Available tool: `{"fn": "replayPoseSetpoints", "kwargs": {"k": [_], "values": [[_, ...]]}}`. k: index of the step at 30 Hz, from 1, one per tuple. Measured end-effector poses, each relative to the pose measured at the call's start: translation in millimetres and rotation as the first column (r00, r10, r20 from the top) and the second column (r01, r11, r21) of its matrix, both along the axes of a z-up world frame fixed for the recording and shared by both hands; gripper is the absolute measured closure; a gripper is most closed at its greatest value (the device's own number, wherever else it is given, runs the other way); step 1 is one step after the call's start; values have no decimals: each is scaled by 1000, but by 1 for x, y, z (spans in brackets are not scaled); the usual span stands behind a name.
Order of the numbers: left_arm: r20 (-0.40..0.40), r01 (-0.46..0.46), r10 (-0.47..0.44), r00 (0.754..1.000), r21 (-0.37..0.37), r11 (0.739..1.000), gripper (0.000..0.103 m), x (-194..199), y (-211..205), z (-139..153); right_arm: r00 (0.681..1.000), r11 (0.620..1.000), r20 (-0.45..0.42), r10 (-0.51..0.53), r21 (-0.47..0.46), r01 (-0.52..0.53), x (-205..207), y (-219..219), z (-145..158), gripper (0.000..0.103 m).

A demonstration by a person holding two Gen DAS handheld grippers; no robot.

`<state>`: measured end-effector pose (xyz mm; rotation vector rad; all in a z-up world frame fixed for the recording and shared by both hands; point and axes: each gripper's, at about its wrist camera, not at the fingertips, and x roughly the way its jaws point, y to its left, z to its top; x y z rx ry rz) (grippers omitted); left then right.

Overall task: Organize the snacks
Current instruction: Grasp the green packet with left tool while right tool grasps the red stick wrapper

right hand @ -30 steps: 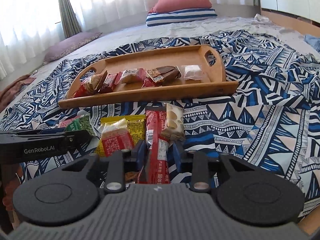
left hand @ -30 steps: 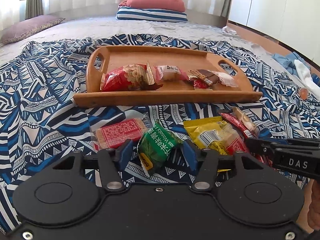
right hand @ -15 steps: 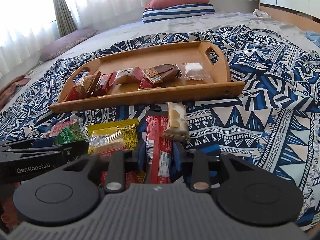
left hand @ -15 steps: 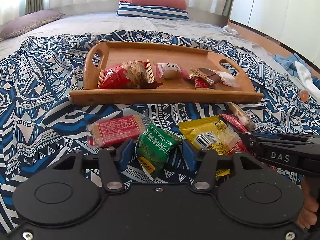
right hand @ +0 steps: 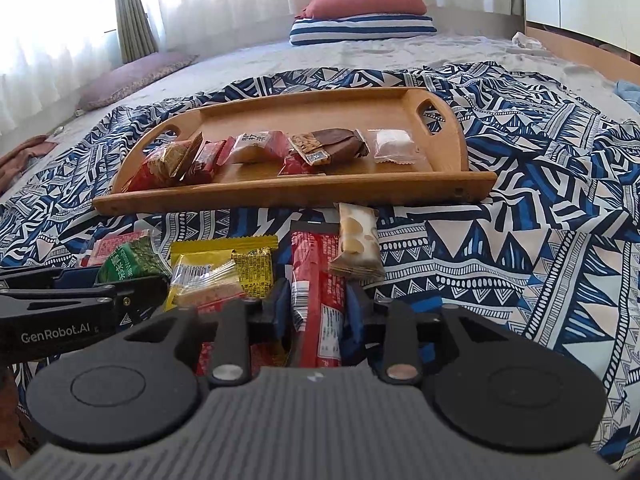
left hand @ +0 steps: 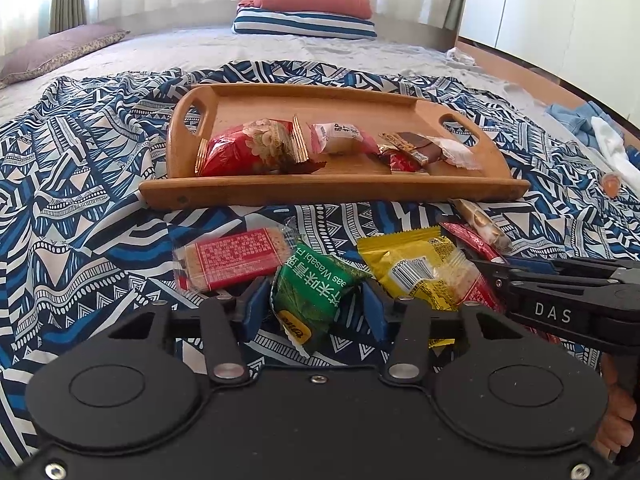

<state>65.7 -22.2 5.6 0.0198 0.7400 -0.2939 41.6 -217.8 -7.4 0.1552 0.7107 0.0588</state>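
Observation:
A wooden tray [left hand: 332,196] lies on the patterned blanket and holds several wrapped snacks, among them a red bag [left hand: 248,152]. Loose snacks lie in front of it. My left gripper [left hand: 315,285] straddles a green wasabi packet [left hand: 312,308]; its jaws are closing, with a little gap still showing at the right pad. My right gripper [right hand: 318,286] straddles a long red bar [right hand: 316,256] that lies flat; its jaws are opening and stand just off the wrapper. A red-label cracker pack [left hand: 236,258], a yellow pack [left hand: 416,264] and a cream biscuit pack [right hand: 356,244] lie close by.
The blue-and-white blanket [right hand: 500,248] covers a bed, with a striped pillow [left hand: 304,26] and a red pillow at the far end. Crumpled clothes [left hand: 600,136] lie at the right by the bed's wooden edge. A purple cushion [right hand: 136,80] sits far left.
The left jaws have drawn in around the green packet. The right jaws have spread apart beside the red bar. Both hands stayed almost in place.

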Motion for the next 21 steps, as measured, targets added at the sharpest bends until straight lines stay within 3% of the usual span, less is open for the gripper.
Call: {"fn": "replayPoseSetpoints", "kwargs": {"k": [2, 7, 9, 12, 16, 18, 20, 21], "values": [[0, 0, 0, 1000, 4, 1000, 69, -3, 0, 2, 1000, 1000, 1, 1, -2, -1, 0, 0, 0, 56], [-10, 25, -25, 1000, -5, 1000, 69, -14, 3, 6, 1000, 1000, 6, 5, -7, -5, -1, 0, -1, 55], [-5, 27, -27, 1000, -6, 1000, 68, -17, 4, 7, 1000, 1000, 8, 6, -11, -6, -1, 1, -1, 55], [27, 18, -18, 999, 9, 1000, 54, -19, 4, 10, 1000, 1000, 9, 7, -14, -7, -1, 1, -1, 55], [39, 19, -19, 999, 9, 1000, 54, -14, 3, 10, 1000, 1000, 11, 5, -18, -4, -2, 2, -1, 53], [24, 23, -24, 999, 8, 1000, 55, -9, 1, 8, 1000, 1000, 14, 1, -19, -1, -2, 3, -1, 53], [3, 40, -40, 999, -1, 999, 71, -7, -2, 6, 1000, 1000, 18, -2, -25, 2, -2, 3, 0, 53], [-3, 41, -41, 999, 1, 999, 71, -7, -3, 6, 1000, 999, 17, -4, -32, 4, -2, 4, 1, 55]]}}
